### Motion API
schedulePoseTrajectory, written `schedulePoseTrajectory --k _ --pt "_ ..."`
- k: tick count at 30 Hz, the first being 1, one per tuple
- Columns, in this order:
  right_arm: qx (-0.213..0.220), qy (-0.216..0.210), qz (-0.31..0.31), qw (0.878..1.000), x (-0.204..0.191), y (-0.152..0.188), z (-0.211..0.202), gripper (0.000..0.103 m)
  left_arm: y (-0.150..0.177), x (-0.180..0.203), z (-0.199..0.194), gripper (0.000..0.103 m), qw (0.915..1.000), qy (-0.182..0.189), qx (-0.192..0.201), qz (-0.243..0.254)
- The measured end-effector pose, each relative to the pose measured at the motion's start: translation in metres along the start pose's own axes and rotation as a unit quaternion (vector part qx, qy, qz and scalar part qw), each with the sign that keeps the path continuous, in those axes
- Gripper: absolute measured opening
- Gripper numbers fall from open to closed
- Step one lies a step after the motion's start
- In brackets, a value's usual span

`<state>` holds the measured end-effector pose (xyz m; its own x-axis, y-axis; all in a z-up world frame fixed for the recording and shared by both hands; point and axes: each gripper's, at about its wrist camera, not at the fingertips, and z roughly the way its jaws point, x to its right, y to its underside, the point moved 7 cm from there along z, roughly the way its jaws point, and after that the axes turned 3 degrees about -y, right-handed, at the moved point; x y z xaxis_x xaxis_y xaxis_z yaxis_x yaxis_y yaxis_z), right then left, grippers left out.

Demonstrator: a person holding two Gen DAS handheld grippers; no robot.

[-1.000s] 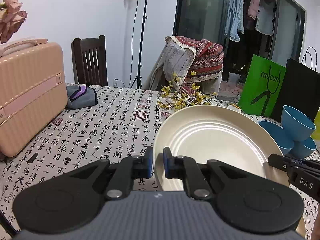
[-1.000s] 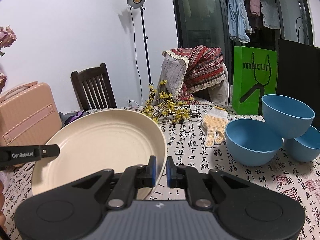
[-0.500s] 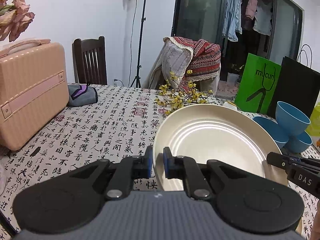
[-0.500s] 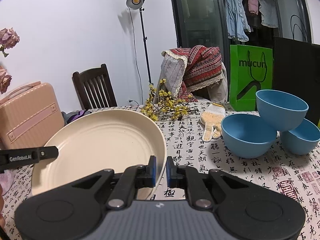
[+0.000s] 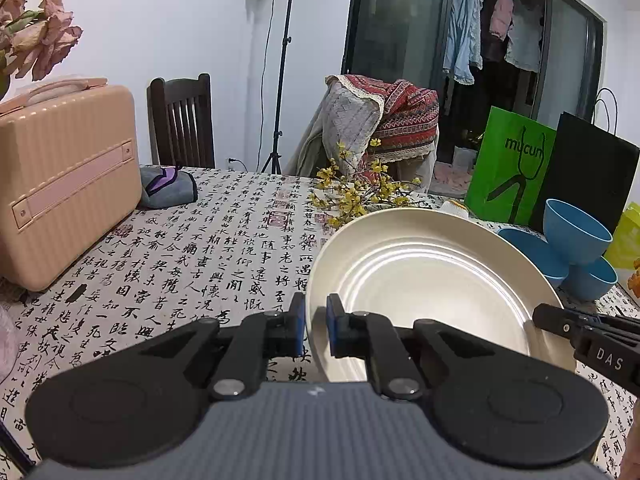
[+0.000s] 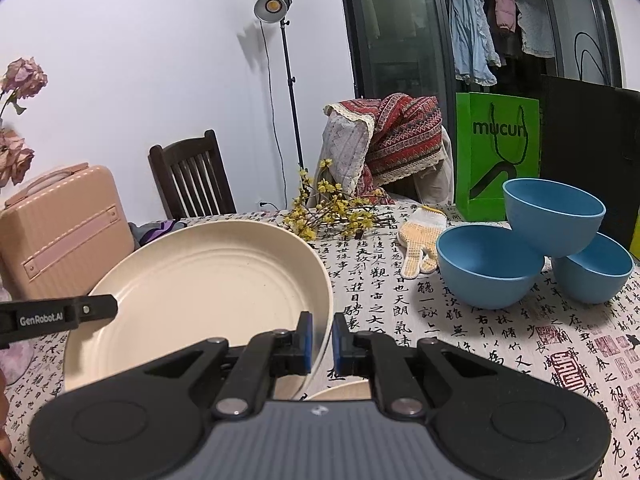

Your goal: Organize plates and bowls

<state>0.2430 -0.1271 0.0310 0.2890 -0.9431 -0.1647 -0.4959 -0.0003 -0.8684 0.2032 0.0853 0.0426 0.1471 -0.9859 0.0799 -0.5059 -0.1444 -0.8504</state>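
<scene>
Plate (image 5: 432,280) held off the table (image 5: 192,256) between my two grippers, left gripper (image 5: 316,330) and right gripper (image 6: 319,340) each clamped on opposite edges of its rim. It looks stiff, light and slick, so I judge the thin rim the only purchase. Three bowls (image 6: 488,264) sit clustered to my right.

Two cream plates (image 6: 208,280), three blue bowls (image 6: 488,268), one glove (image 6: 422,236).
</scene>
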Motion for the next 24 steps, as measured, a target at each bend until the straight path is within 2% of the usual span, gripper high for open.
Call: schedulePoseTrajectory --k 24 --pt "0.008 0.006 0.018 1.000 0.015 0.014 -0.027 0.010 0.014 0.023 -0.021 0.011 0.9998 0.014 0.004 0.010"
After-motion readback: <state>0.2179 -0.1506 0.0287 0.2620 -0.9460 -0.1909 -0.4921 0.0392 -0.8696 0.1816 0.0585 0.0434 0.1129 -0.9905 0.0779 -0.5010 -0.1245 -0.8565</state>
